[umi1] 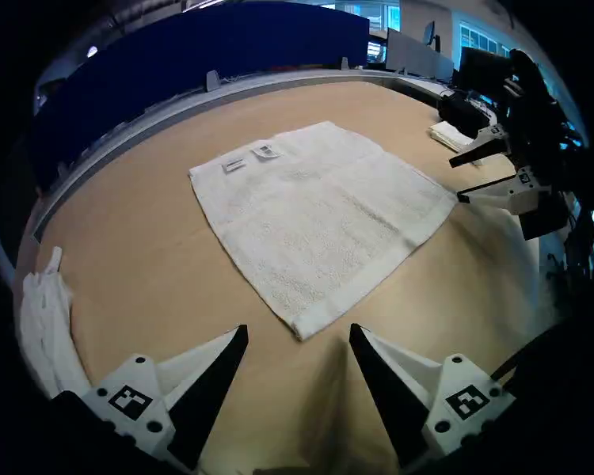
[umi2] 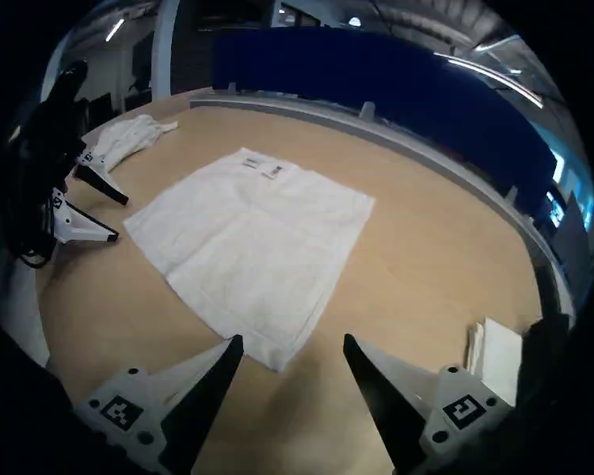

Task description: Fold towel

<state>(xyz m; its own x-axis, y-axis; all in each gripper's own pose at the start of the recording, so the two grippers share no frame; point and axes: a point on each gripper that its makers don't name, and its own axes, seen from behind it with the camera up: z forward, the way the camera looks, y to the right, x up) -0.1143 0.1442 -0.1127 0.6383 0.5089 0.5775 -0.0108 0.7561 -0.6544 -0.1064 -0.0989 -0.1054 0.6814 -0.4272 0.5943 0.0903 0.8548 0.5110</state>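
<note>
L to R in the left gripper view: a crumpled white cloth (umi1: pixel 39 317) lies at the left edge of the tan wooden table (umi1: pixel 138 253), apart from the work. The left gripper (umi1: pixel 297 328) hovers low over the near edge w/ its black-tipped fingers spread wide and nothing betw. them; one corner of the towel sits just ahead of the gap, not touched. The flat white terry towel (umi1: pixel 321 214) lies spread in the middle of the table, turned corner-on, w/ two small labels (umi1: pixel 251 158) near its far side. No fold line or doubled layer shows, so as far as I can judge the job is at the start: spreading done, every fold left to do. Past the towel, near the table's right edge, is a small folded white stack (umi1: pixel 451 134), and beside it the right gripper (umi1: pixel 455 180) w/ its tips just off the towel's right corner. In the right gripper view the left gripper (umi2: pixel 121 219) is at the left by the towel's (umi2: pixel 249 245) edge, and the right gripper's (umi2: pixel 291 338) fingers are also wide apart and empty, another towel corner just ahead of them. Prob. next: each pinches its corner, but neither has hold of cloth yet.
</note>
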